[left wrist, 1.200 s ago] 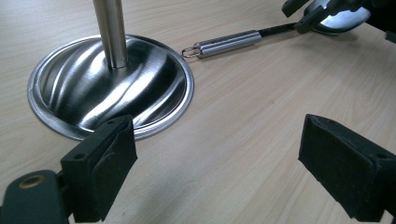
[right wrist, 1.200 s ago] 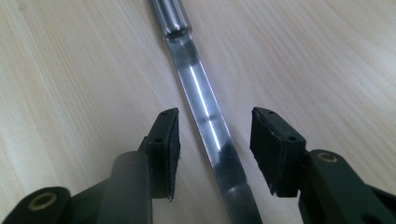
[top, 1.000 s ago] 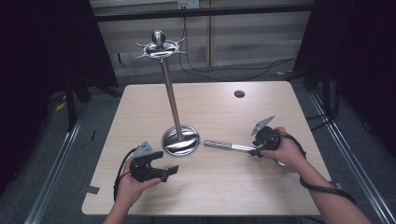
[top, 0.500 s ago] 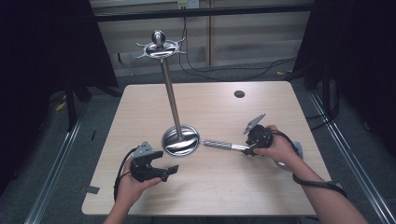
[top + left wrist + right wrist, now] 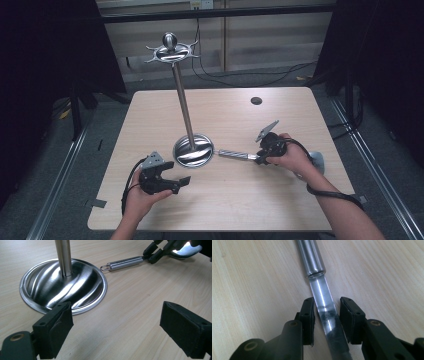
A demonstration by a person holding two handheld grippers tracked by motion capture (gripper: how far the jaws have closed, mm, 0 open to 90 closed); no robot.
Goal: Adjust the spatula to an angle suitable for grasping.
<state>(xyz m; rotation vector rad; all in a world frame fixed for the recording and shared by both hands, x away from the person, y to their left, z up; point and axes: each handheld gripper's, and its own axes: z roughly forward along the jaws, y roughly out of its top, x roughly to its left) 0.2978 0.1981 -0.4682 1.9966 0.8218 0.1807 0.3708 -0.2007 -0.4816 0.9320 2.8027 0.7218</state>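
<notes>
Table (image 5: 150, 115); spoon (image 5: 325, 307) bowl cut off.

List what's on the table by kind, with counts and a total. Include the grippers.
Metal stand with round base: 1
Metal utensil with a cylindrical handle: 1
Handheld grippers: 2, left gripper and right gripper
Total: 4

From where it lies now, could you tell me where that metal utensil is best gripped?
Grip the flat neck just past the round handle, coming from the bowl end, jaws on either side of its edges. The utensil lies flat with its ring end toward the stand's base; the narrow strip fits between the jaws, where the polished handle might slip. The right gripper already straddles it there.
</notes>
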